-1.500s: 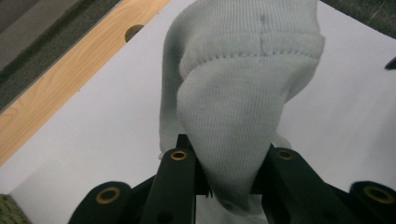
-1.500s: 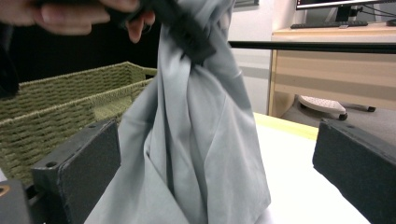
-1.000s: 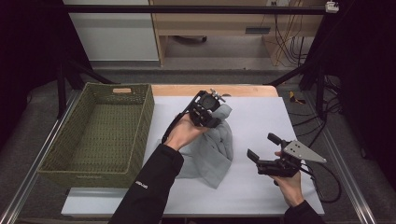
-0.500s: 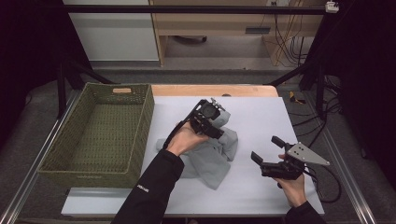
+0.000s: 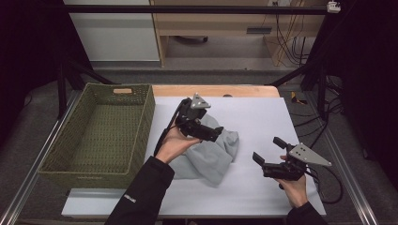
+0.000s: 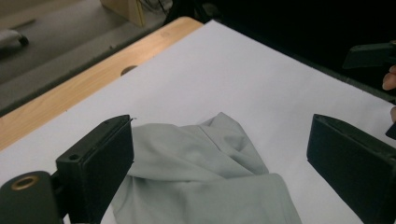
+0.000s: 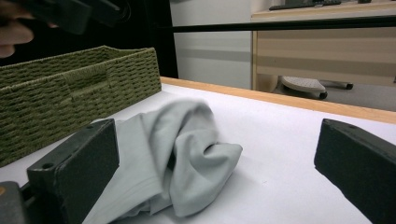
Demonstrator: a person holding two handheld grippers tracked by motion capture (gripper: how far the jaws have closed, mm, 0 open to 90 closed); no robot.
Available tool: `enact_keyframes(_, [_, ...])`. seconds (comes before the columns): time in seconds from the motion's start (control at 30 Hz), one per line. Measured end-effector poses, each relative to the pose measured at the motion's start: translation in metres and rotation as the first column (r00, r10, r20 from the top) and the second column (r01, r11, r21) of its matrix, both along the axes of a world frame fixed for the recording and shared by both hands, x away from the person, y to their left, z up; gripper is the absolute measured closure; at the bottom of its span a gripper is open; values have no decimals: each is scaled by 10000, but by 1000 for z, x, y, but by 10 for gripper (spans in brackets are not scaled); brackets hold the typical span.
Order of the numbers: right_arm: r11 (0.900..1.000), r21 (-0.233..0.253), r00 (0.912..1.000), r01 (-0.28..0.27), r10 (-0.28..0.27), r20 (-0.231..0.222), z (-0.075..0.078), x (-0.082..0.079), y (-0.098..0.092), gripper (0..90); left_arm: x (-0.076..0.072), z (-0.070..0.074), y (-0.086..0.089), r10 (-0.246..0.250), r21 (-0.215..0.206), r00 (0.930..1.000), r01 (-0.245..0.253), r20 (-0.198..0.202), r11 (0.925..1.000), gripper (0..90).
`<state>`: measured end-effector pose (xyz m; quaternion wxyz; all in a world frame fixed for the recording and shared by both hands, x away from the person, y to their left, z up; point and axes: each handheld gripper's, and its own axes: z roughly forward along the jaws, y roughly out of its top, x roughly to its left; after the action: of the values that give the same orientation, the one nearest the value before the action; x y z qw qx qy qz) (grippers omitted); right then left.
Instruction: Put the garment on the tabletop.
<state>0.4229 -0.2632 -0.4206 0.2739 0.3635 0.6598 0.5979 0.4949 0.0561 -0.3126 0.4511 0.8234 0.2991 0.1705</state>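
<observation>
Left gripper (image 5: 217,134) hovers over the grey cloth (image 5: 211,154), held by the left hand (image 5: 172,144), forearm coming in from the bottom edge, sleeve dark. Its jaws stand wide apart, nothing between them; the left gripper view shows the cloth (image 6: 205,177) lying below and between them, loose on the white sheet. Right gripper (image 5: 266,157) sits low near the tabletop (image 5: 263,117) on the right, jaws also spread, empty, aimed toward the cloth (image 7: 182,158) but well apart from it. Cloth is crumpled in a heap mid-tabletop, just right of the green woven basket (image 5: 141,136). Basket holds nothing visible, floor bare.

Versus a second ago: left gripper was up at the cloth's far top edge, with the cloth drawn up under it; now it has come down and toward the right, and the cloth lies slumped flatter and wider. Right gripper has drifted slightly nearer the person.
</observation>
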Motion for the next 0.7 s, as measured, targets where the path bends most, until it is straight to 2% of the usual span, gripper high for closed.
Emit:
enact_keyframes(0.03, [9998,160,9996,95,-91,-253,1,-1,1,4,-4,-3,4,39,-289,9999,-34,169,9996,60])
enact_keyframes(0.1, [9998,178,9998,63,-60,-169,0,-1,1,4,-13,-10,14,-55,-817,9991,90,426,9966,60])
enact_keyframes(0.23, [9998,176,9998,29,-26,-182,-1,0,-1,4,-29,-30,29,48,-1882,9966,109,824,9821,52])
enact_keyframes(0.4, [9997,240,9995,64,-56,-314,-2,0,-3,3,-42,-53,44,292,-2517,9948,-38,974,9678,52])
enact_keyframes(0.53, [9995,306,9998,17,-10,-203,-3,1,-5,3,-50,-68,54,557,-2763,9921,-227,1122,9608,52])
enact_keyframes(0.63, [9993,366,9995,54,-42,-319,-4,0,-6,4,-56,-77,60,756,-3031,9900,-363,1190,9523,51])
enact_keyframes(0.7, [9993,366,9994,38,-25,-346,-5,0,-7,3,-61,-81,63,852,-3088,9876,-408,1316,9503,52])
